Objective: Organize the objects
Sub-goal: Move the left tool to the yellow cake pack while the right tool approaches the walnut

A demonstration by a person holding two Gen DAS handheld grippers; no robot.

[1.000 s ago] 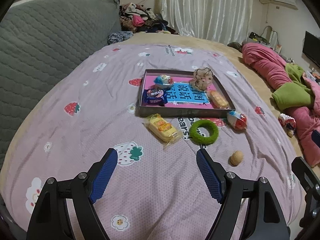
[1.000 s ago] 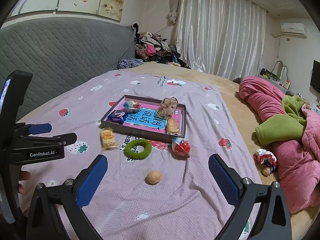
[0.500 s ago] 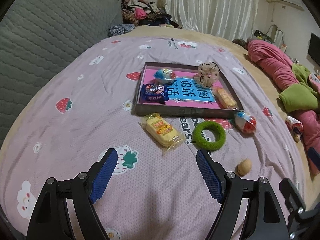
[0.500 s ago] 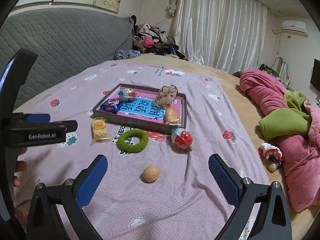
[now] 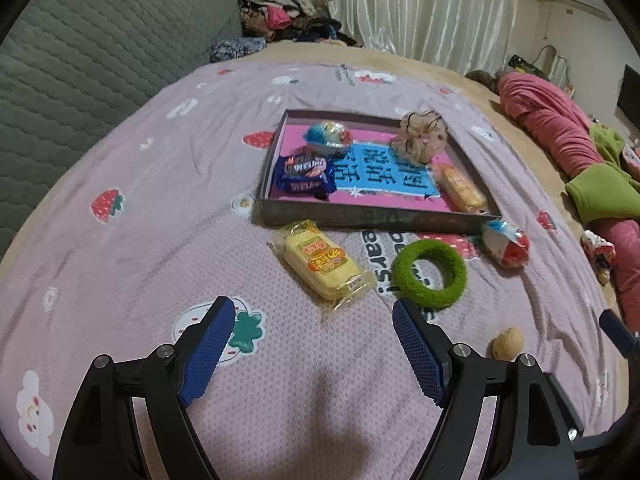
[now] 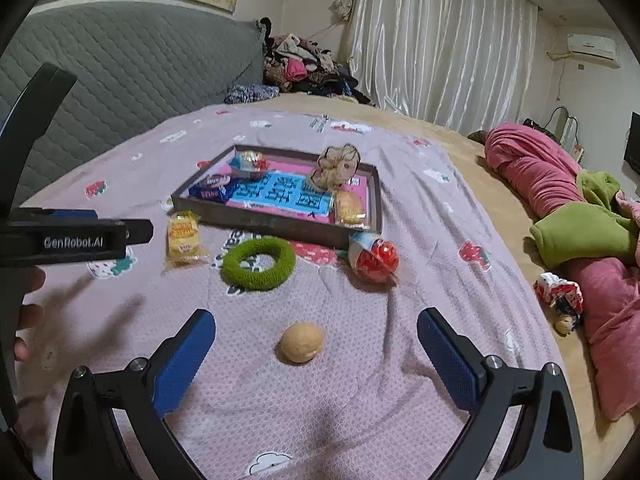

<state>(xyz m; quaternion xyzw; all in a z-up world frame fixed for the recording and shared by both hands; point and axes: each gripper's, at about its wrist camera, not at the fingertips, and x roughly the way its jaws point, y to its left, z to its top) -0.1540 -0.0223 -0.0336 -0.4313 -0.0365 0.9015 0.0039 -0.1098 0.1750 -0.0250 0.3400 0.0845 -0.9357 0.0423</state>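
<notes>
A dark tray with a pink and blue floor lies on the bed and holds several snacks and a beige scrunchie. In front of it lie a yellow snack pack, a green ring, a red and white egg toy and a walnut. My left gripper is open just short of the yellow pack. My right gripper is open, the walnut lying between its fingers and untouched.
The bed's pink strawberry sheet stretches to the left. A grey quilted headboard stands far left. Pink and green blankets are heaped on the right, with a small toy beside them. Clothes pile up at the back.
Both grippers have come down and forward toward the bed. The yellow pack now lies nearer my left fingers, and the walnut has come between my right fingers. Both stay open.
</notes>
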